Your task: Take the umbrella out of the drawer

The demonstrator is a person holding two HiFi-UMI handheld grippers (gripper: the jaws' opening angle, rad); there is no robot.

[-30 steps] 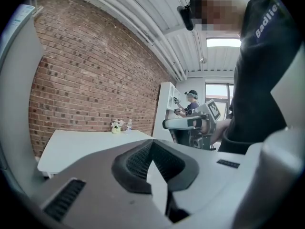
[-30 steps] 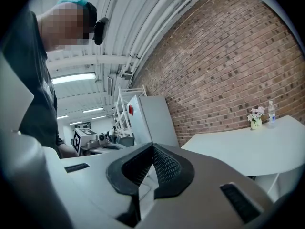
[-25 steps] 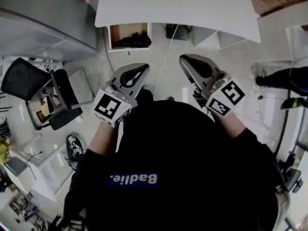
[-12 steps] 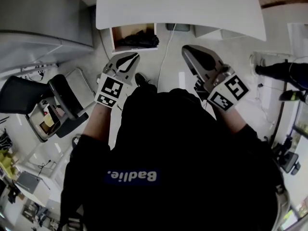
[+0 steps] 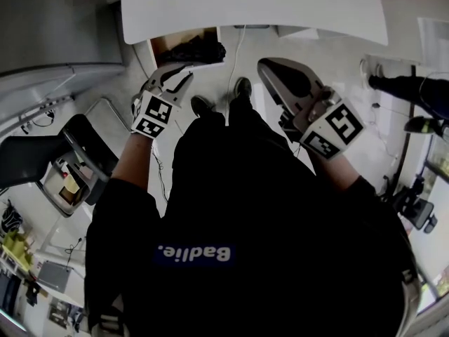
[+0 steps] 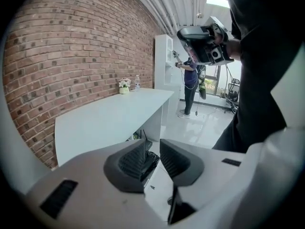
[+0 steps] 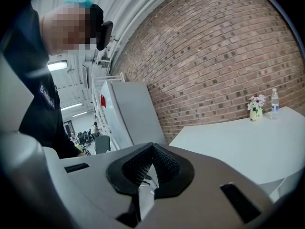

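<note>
The drawer (image 5: 167, 45) stands open under the white desk (image 5: 252, 5). A black folded umbrella (image 5: 200, 50) lies inside it. My left gripper (image 5: 184, 74) hangs just in front of the drawer and points down at it. Its jaws are opening and nothing is between them. In the left gripper view the umbrella (image 6: 148, 160) shows through the gap of the left gripper (image 6: 152, 146). My right gripper (image 5: 264, 67) is held higher, to the right of the drawer, shut and empty. In its own view the right gripper (image 7: 152, 149) has its pads meeting at the tips.
A black office chair (image 5: 78, 153) stands at the left and a grey cabinet (image 5: 49, 27) at the back left. A white cable (image 5: 236, 55) runs down from the desk. My shoes (image 5: 242, 87) are on the floor. Another person (image 5: 410, 93) stands at the right.
My left gripper has dropped forward toward the open drawer, and its jaws have parted from shut. The right gripper shifted a little and stays shut.
</note>
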